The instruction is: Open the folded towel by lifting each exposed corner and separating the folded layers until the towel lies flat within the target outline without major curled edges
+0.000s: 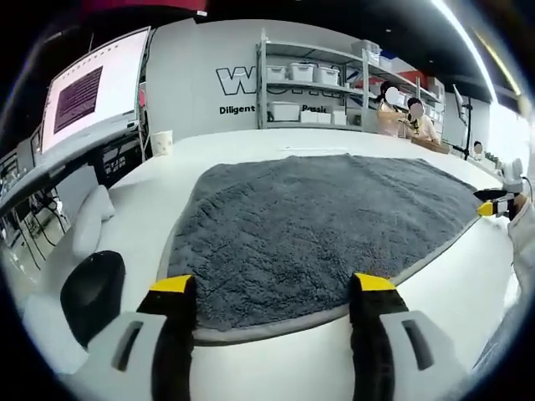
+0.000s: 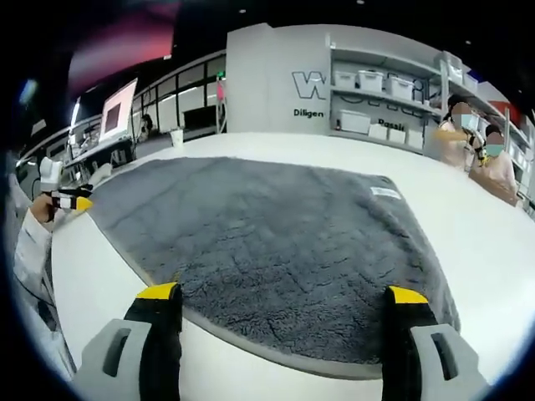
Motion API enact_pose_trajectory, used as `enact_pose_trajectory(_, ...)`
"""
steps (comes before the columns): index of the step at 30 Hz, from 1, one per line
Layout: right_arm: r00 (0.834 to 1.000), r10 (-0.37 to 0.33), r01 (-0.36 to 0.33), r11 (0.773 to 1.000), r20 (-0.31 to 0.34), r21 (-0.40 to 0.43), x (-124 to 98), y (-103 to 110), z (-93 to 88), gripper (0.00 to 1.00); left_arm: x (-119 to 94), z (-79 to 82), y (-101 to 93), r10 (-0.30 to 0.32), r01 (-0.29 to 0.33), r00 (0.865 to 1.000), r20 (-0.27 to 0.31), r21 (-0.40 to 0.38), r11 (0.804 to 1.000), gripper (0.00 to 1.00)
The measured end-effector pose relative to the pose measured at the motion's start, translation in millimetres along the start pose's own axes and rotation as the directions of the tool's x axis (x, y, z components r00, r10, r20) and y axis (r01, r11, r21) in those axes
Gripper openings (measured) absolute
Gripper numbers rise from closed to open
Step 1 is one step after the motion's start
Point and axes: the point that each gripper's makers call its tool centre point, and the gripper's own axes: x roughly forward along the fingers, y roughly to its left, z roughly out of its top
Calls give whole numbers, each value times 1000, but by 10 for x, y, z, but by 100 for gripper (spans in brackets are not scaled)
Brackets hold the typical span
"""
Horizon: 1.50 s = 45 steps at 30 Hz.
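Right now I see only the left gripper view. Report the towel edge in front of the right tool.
Observer: The towel edge by the right tool lies flat on the white table, no curl.
Operator: Give me any marking on top.
Observer: A small white label lies on the pile near the far right corner in the right gripper view.
Operator: State the right tool's jaws.
Observer: Open wide, holding nothing.

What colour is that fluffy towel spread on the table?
Dark grey, the towel has a lighter grey edge, seen best in the left gripper view.
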Motion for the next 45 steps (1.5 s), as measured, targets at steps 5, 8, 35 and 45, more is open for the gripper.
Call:
enact_pose_trajectory(5, 997, 28, -29, 1000, -70, -10, -26, 18, -17, 100, -25, 35, -32, -37, 38, 999, -29, 64, 997, 75)
enact_pose_trajectory(8, 992, 34, -37, 999, -119, -25, -51, 27, -30, 99, -42, 93, -39, -35, 38, 999, -34, 78, 996, 80)
enact_pose_trajectory(35, 989, -122, 123, 992, 87, -6, 348, -858, 1582, 99, 1218, 1662, 693, -51, 62, 977, 208, -44, 997, 57)
enact_pose_trajectory(45, 977, -85, 81, 996, 198, 29, 798, -1065, 1912, 78, 1596, 1715, 1027, 64, -62, 974, 218, -14, 998, 50)
